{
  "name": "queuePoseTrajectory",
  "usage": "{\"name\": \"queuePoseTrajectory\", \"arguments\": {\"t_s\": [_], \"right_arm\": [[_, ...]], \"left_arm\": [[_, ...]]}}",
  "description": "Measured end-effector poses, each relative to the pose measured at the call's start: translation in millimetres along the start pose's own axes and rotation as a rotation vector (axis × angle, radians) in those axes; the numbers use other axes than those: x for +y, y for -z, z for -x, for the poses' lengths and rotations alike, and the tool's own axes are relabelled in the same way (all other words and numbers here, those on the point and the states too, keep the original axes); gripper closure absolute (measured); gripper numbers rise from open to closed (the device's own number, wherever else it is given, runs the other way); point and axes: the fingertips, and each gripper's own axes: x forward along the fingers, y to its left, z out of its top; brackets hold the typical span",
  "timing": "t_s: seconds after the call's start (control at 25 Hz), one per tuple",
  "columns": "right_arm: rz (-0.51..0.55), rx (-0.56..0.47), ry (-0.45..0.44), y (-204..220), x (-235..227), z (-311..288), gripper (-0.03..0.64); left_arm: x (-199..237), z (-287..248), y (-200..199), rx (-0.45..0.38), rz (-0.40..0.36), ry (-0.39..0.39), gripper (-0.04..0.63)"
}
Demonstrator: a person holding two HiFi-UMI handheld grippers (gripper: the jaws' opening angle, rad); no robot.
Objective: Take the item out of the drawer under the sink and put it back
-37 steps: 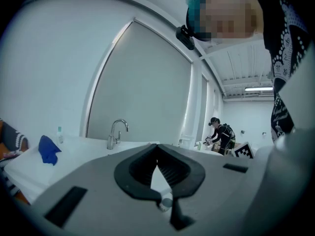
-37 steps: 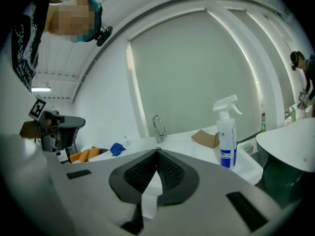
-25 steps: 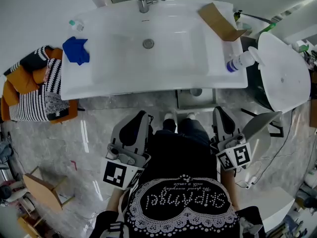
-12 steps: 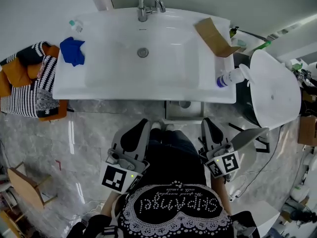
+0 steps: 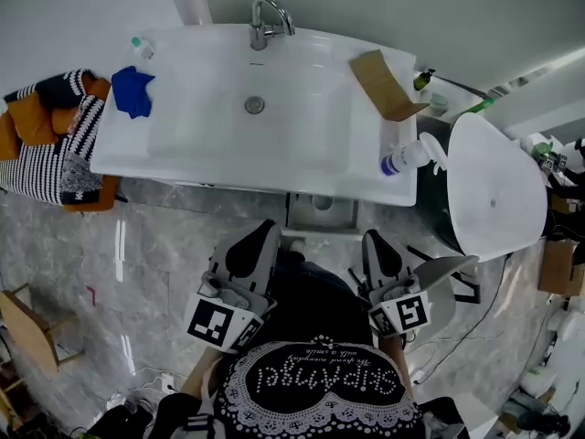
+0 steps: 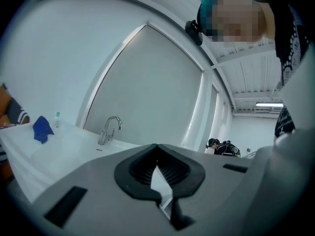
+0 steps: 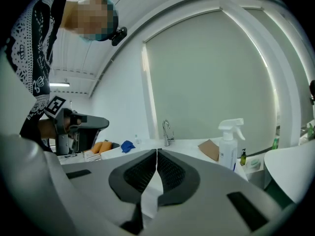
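Backing away from the sink [image 5: 183,126] is what has changed: over the last second the basin has slid up and away in the head view, and more of the marble floor [image 5: 164,245] now shows between it and us. Both grippers have come back with us and sit close against our body.

We hold the left gripper [image 5: 259,236] low at our left, its marker cube nearest us. Its own view shows the two dark jaws meeting at the tips with nothing between them. The right gripper [image 5: 373,238] is at our right, pointing the same way. Its jaws are also closed tip to tip and empty (only the pale sink top shows through the slit lower down).

On the sink's left rim lies a blue cloth [image 5: 132,91], with a small clear bottle [image 5: 139,46] just behind it. The faucet [image 5: 263,21] stands at the back centre. A folded piece of cardboard [image 5: 384,85] rests on the right rim, and a white spray bottle [image 5: 407,158] lies tilted at the front right corner. Beside that corner is a round white tabletop [image 5: 494,190], and left of the sink sits a striped and orange cushion [image 5: 50,140].

We cannot see the drawer, which the basin's front edge hides from above, so we cannot tell where the item is. Neither gripper has it.
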Motion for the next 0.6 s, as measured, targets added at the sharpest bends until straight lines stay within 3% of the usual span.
{"name": "queuePoseTrajectory", "arguments": {"t_s": [0.32,0.44,0.6], "right_arm": [[-0.032,-0.017,-0.008,6,-16,34,0.597],[-0.022,0.0,0.018,22,-32,47,0.597],[-0.026,-0.049,0.034,18,-44,60,0.597]], "left_arm": [[-36,-6,26,0.03,0.015,-0.005,0.591],[-48,-10,33,0.039,0.006,-0.004,0.591],[-62,-12,32,0.025,-0.026,0.003,0.591]]}}
